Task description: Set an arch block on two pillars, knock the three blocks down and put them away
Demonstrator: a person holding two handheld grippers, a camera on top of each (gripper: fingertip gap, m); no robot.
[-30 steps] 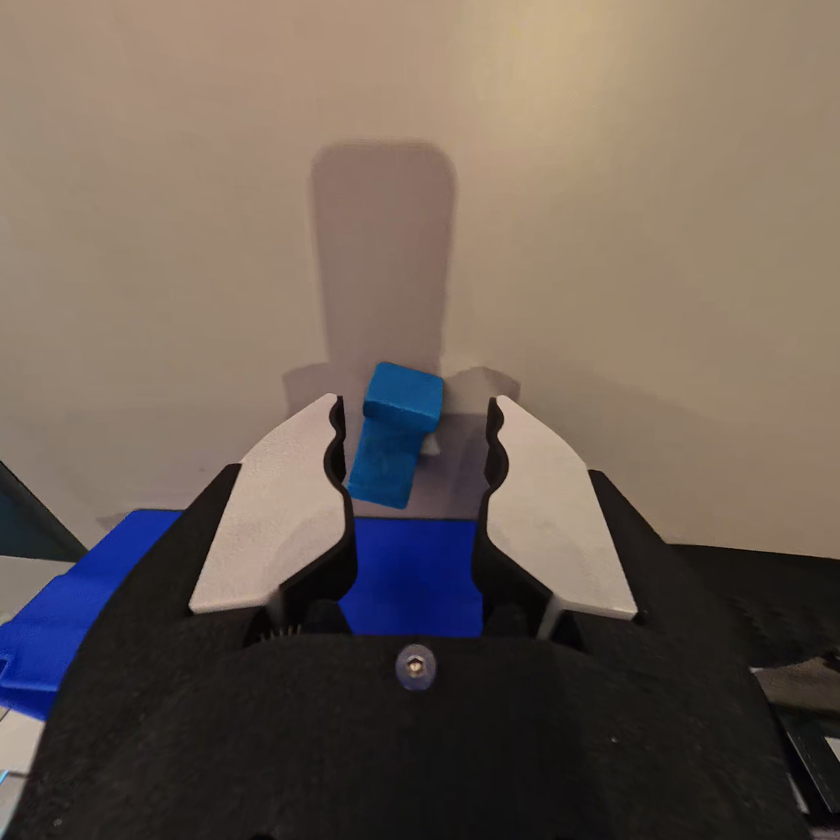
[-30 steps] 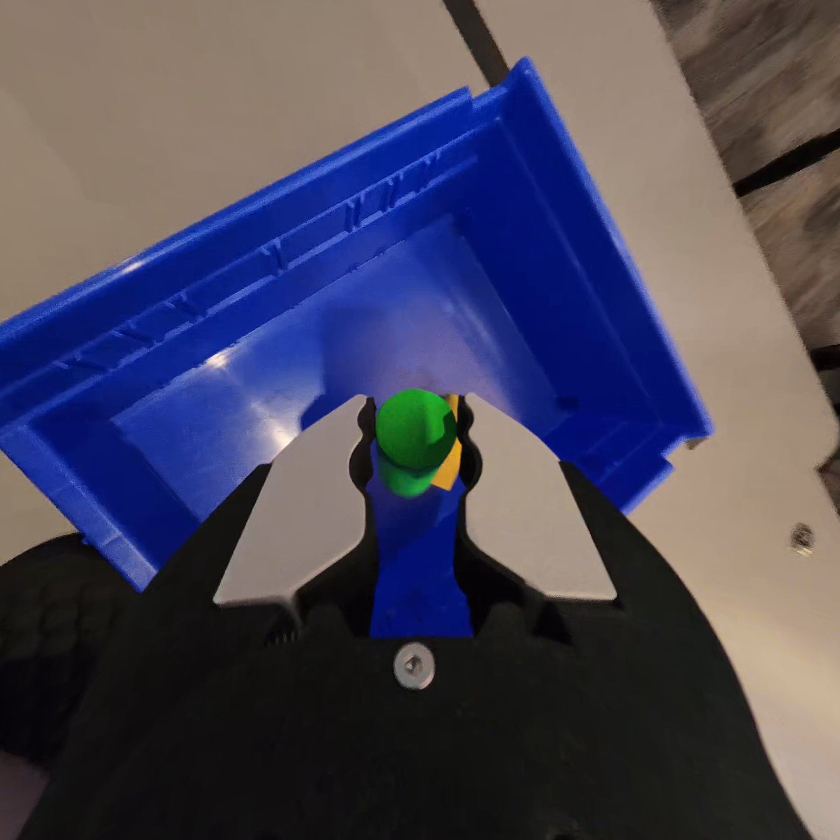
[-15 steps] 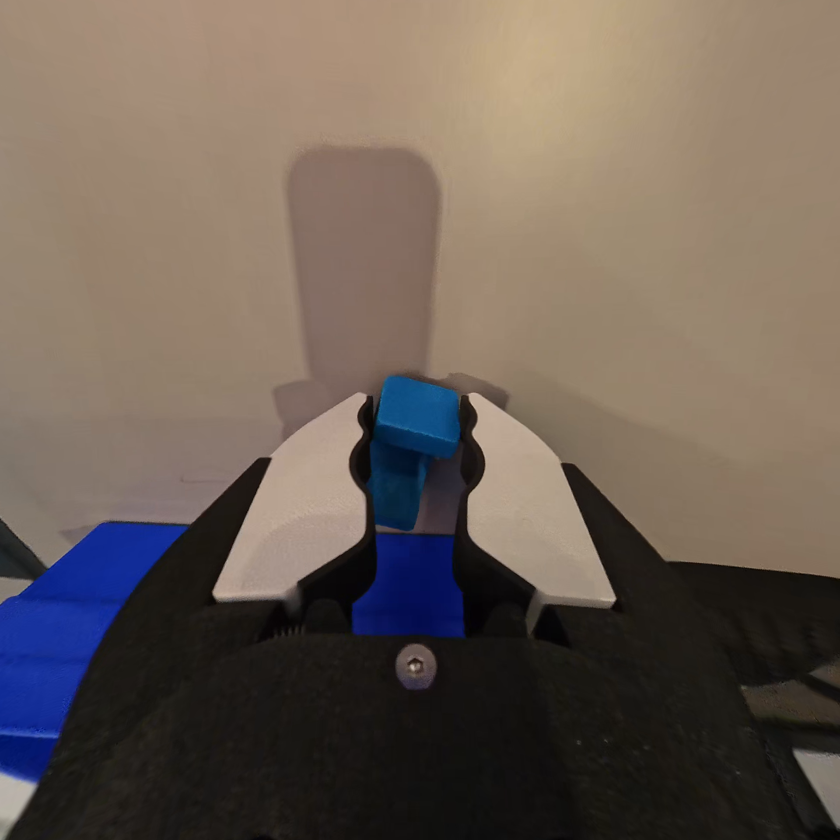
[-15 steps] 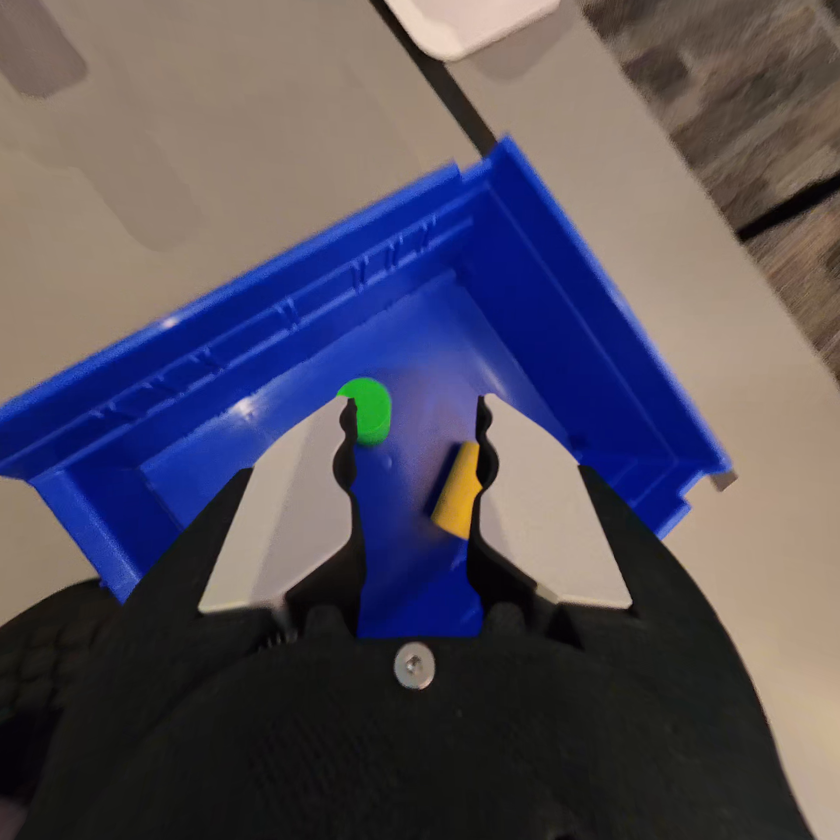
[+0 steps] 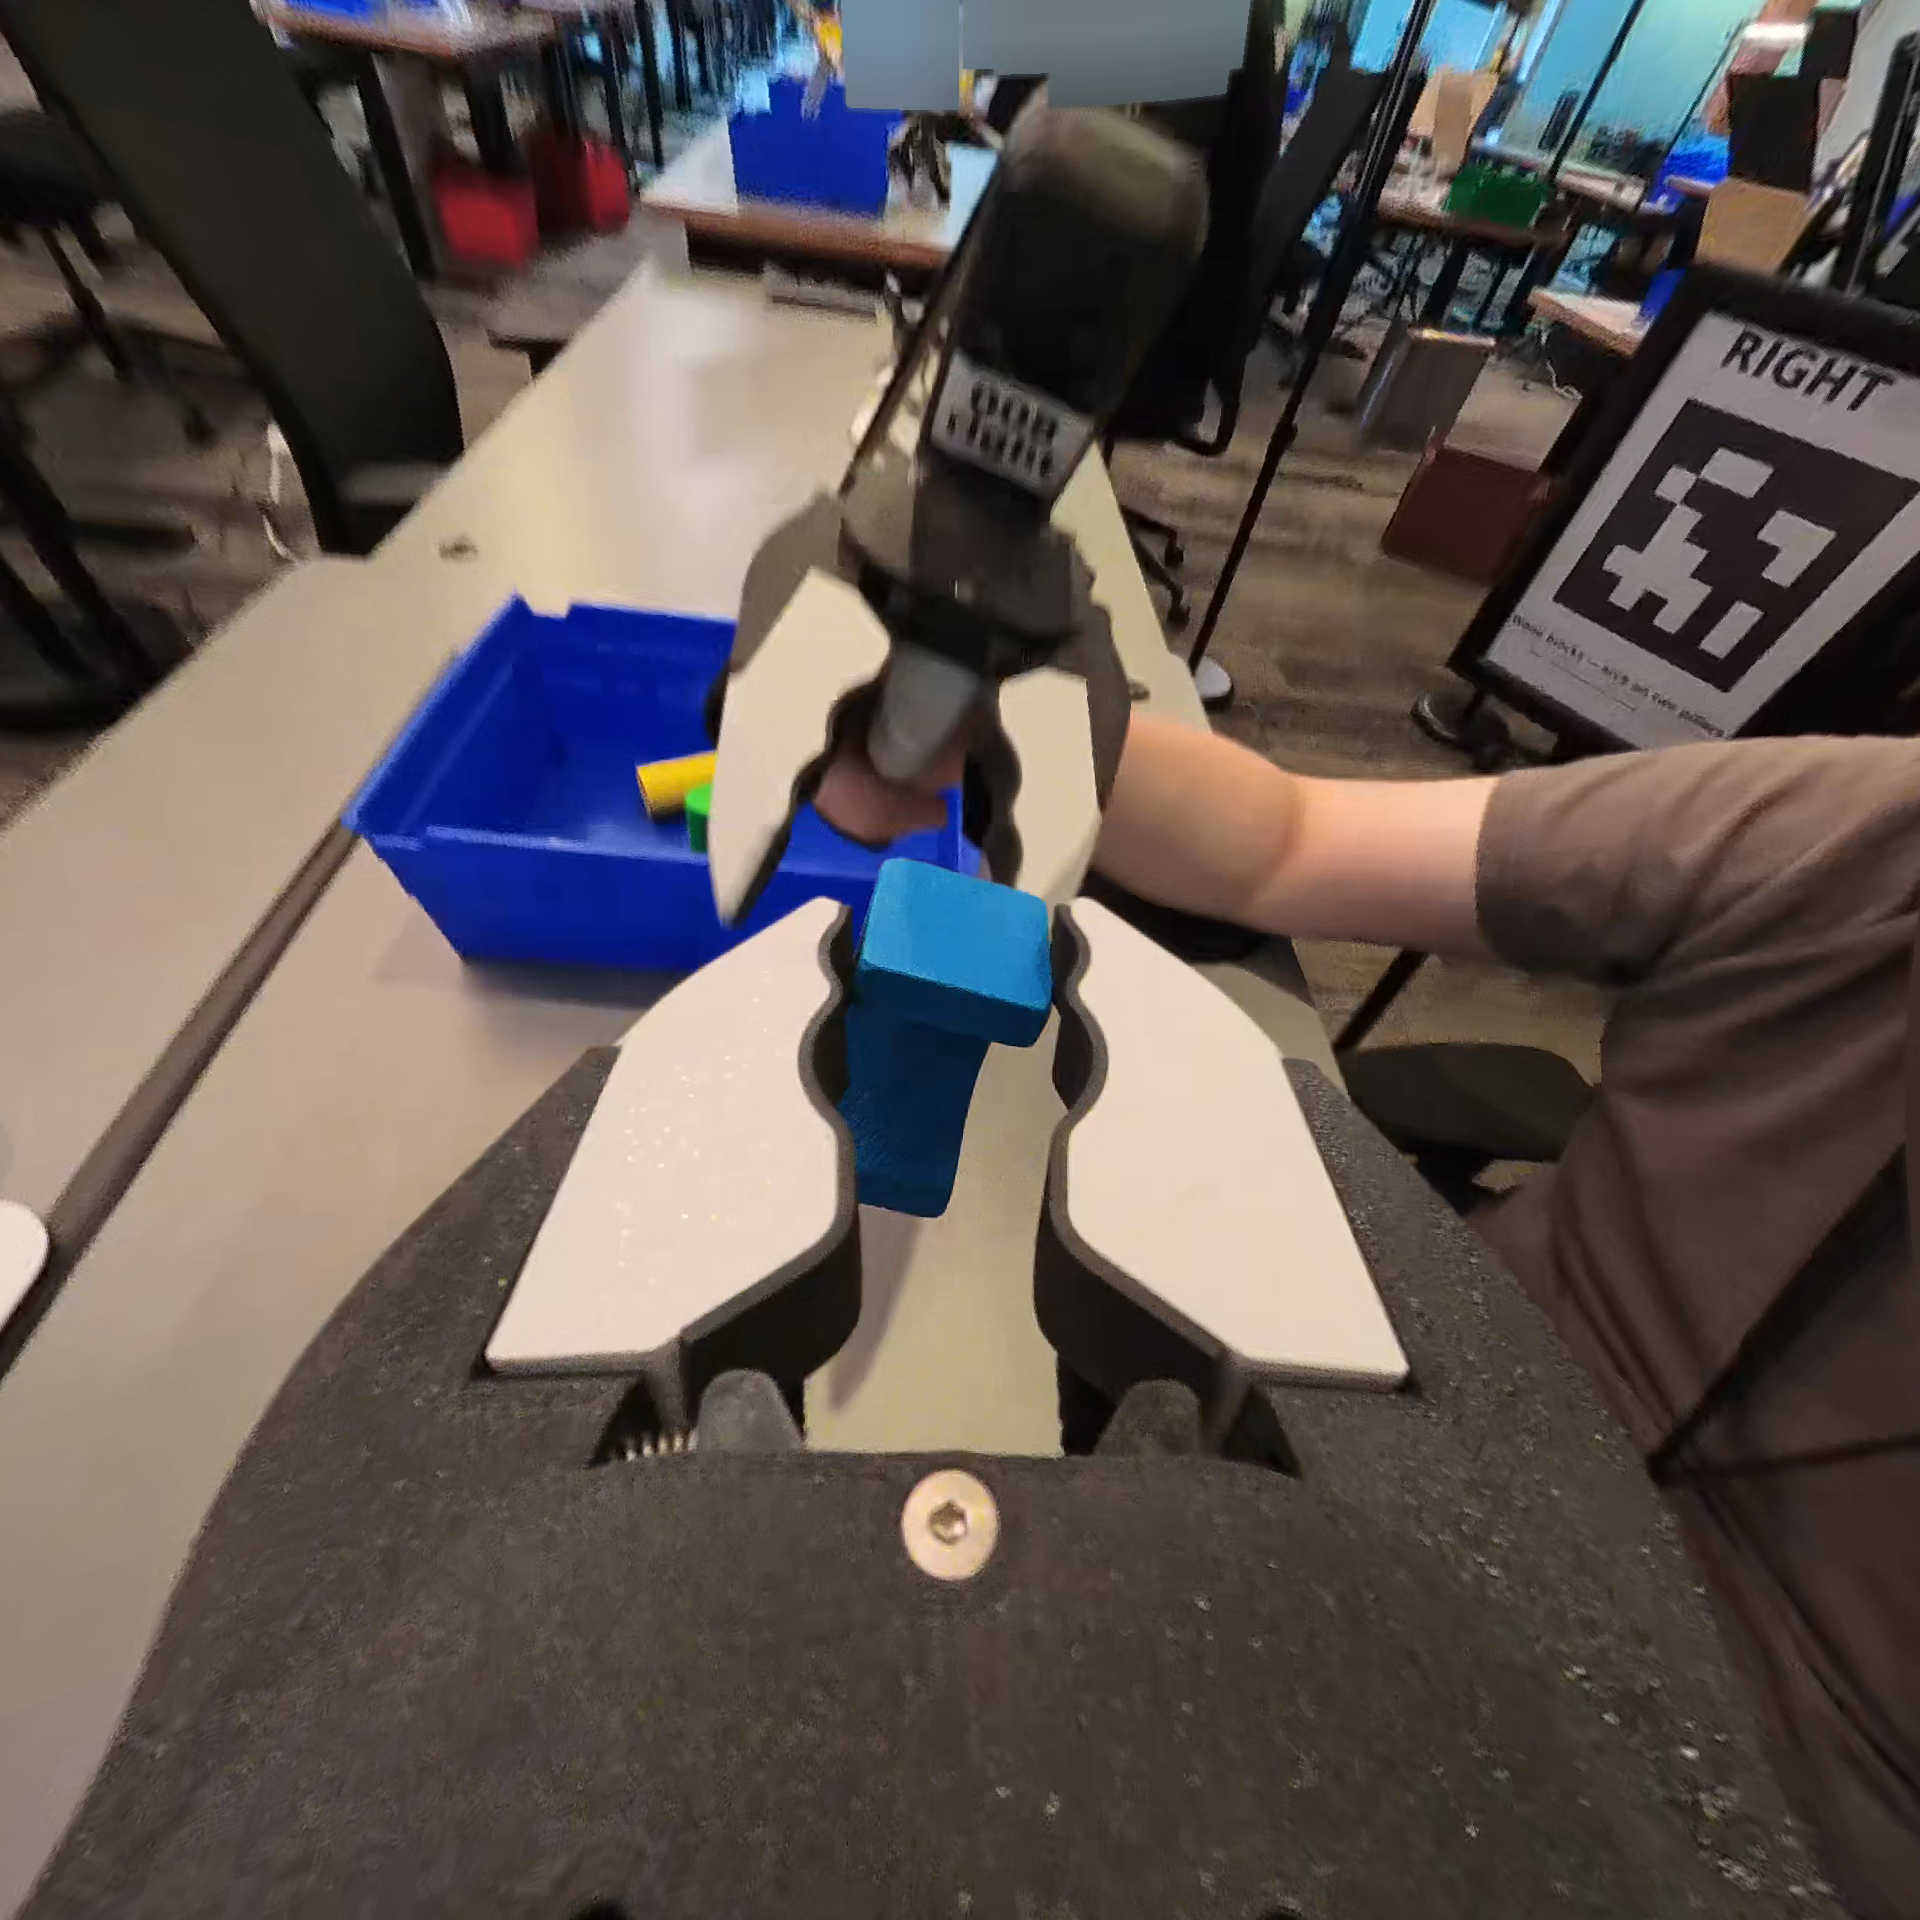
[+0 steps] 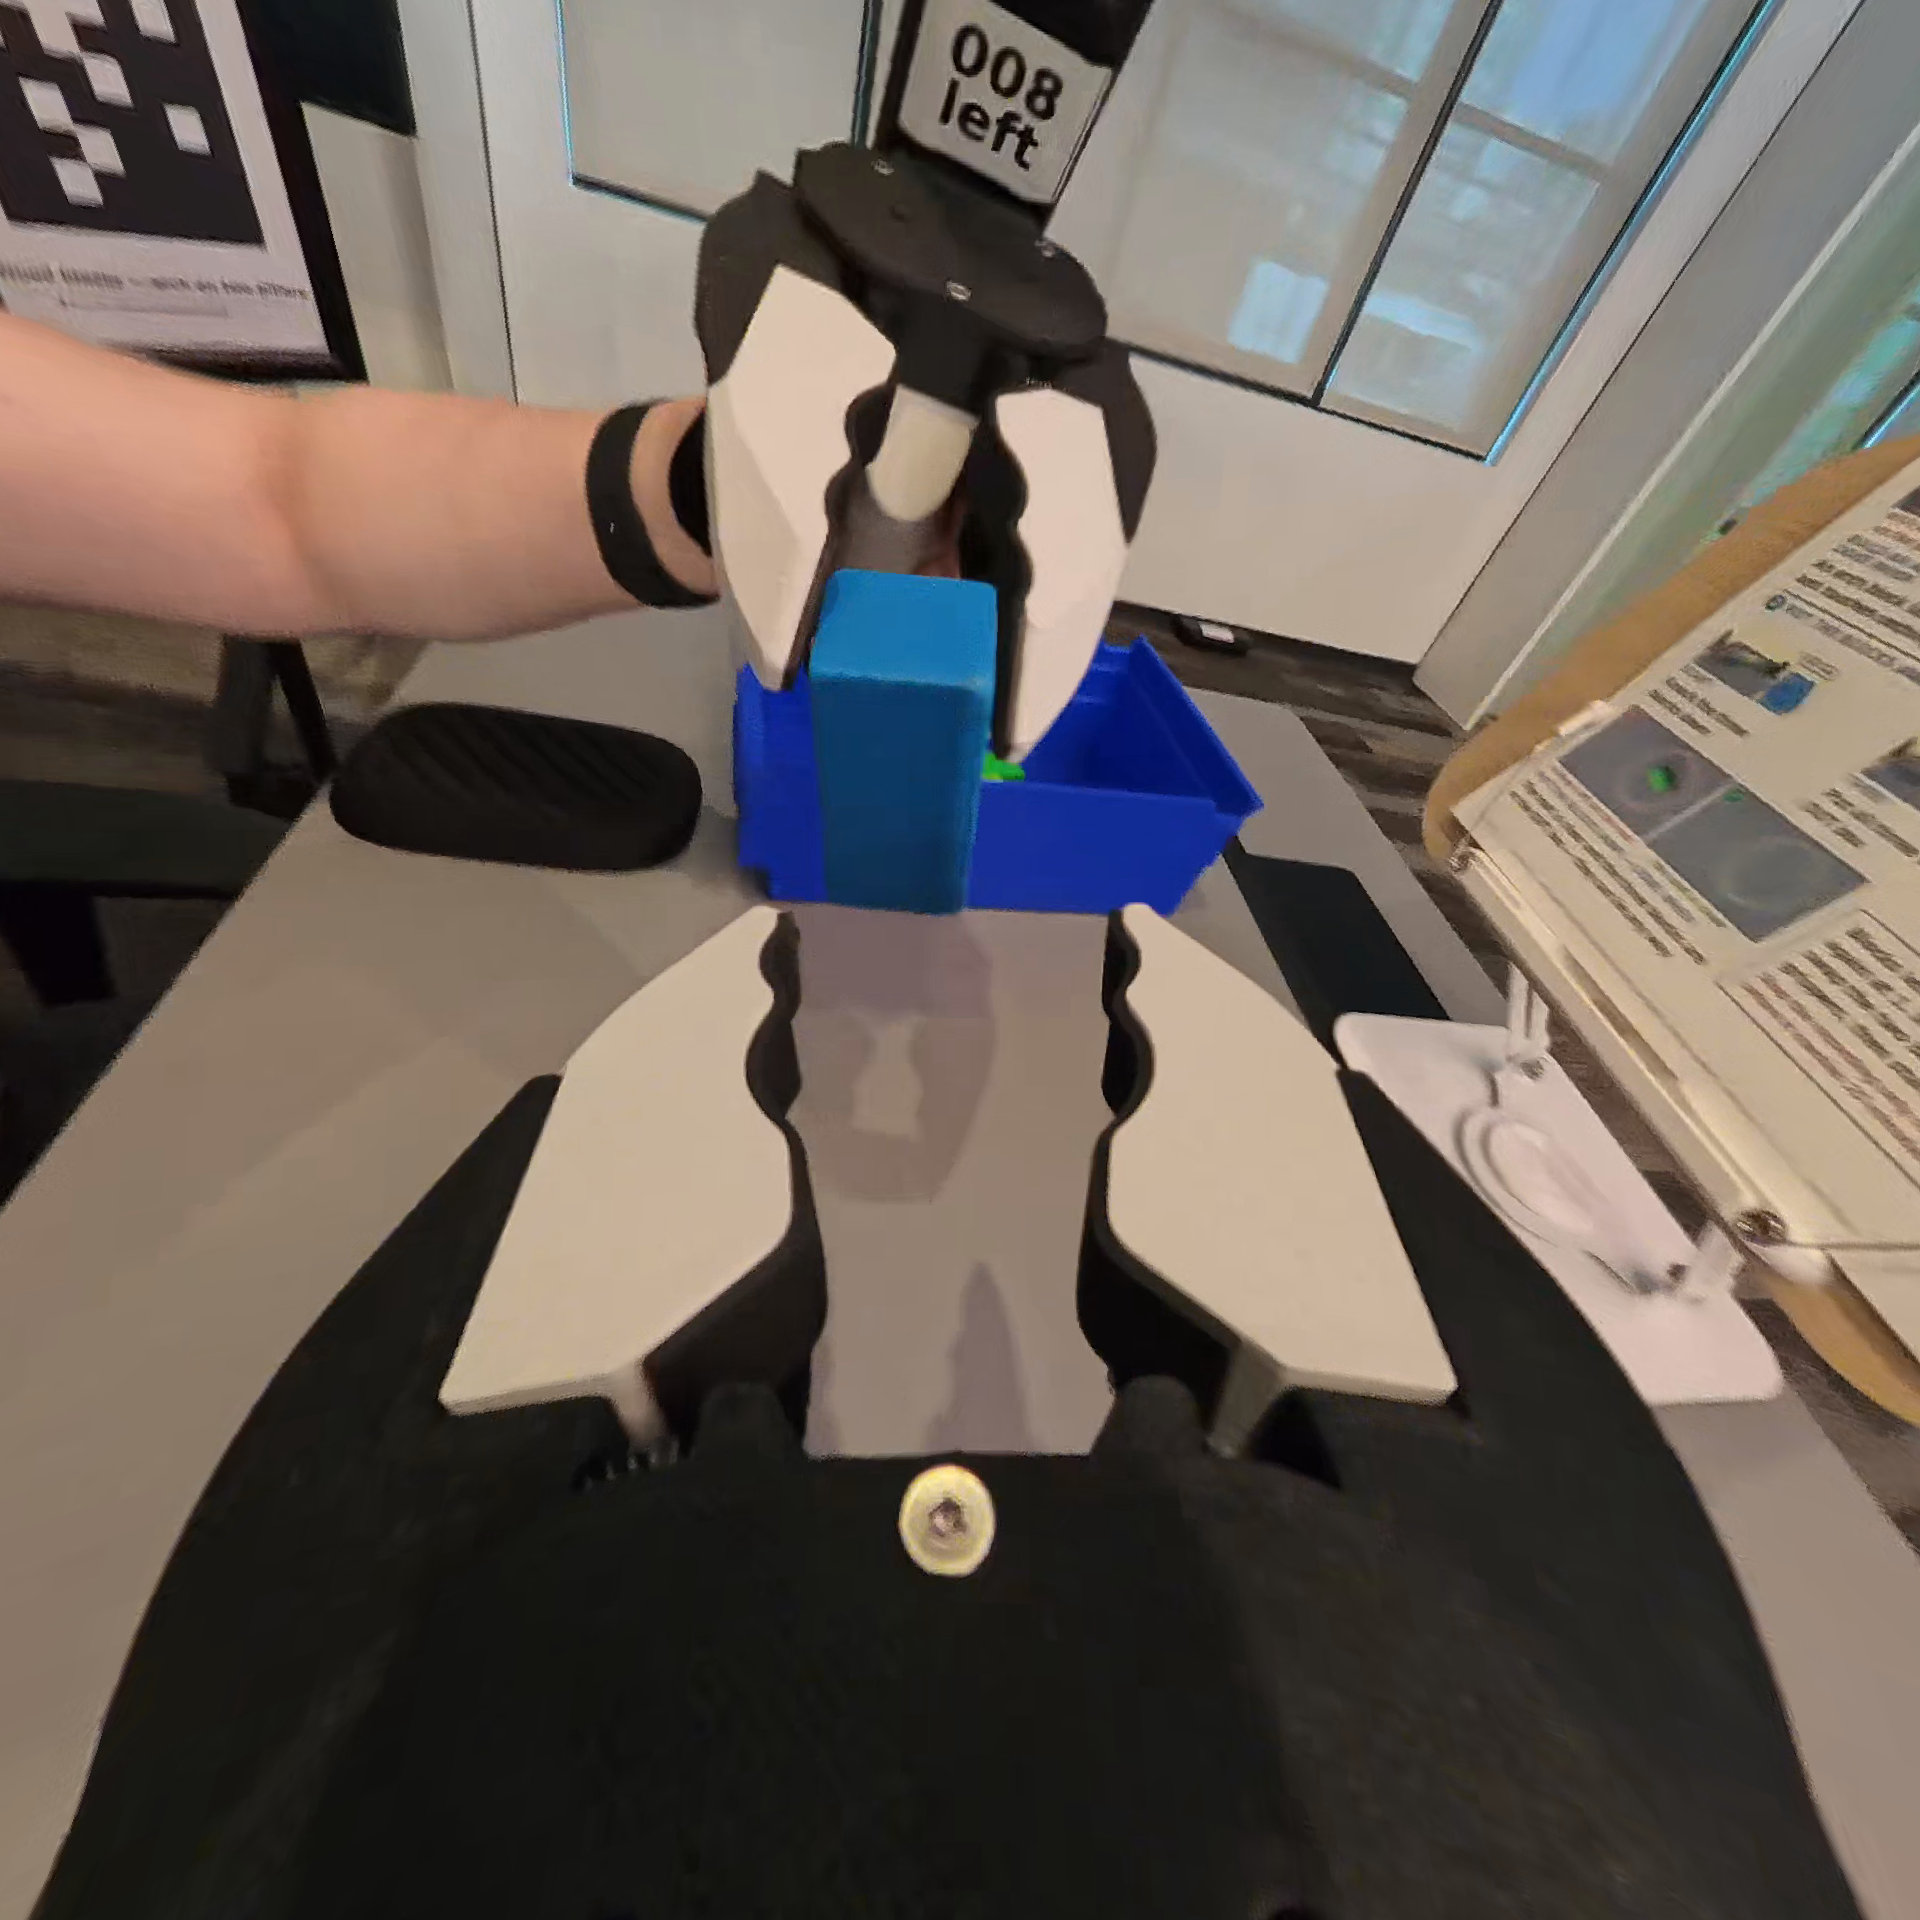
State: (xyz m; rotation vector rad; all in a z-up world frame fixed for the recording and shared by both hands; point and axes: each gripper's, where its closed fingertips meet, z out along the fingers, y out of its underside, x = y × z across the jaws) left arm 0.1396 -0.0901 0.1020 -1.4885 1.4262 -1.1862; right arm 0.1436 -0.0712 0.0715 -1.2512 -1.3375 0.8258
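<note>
Left claw [image 5: 951,1023] clamped on the arch [image 5: 940,1039], held in the air above the table [image 5: 312,1039], short of the bin [image 5: 488,831]. Right claw [image 6: 945,977] released and empty, its jaws wide apart, facing the left claw across the table. The bin stands near the table's far edge in the left wrist view and already holds the yellow pillar [image 5: 675,774] and the green pillar [image 5: 698,816] (both lying loose on its floor). Only the arch appears left to stow. Risks, as judged: the grip takes one end of the arch only, so the long free part may swing or slip in transit; a release before the bin wall is cleared would drop the arch on the table; the two claws hang close together, so a careless move could knock them.
</note>
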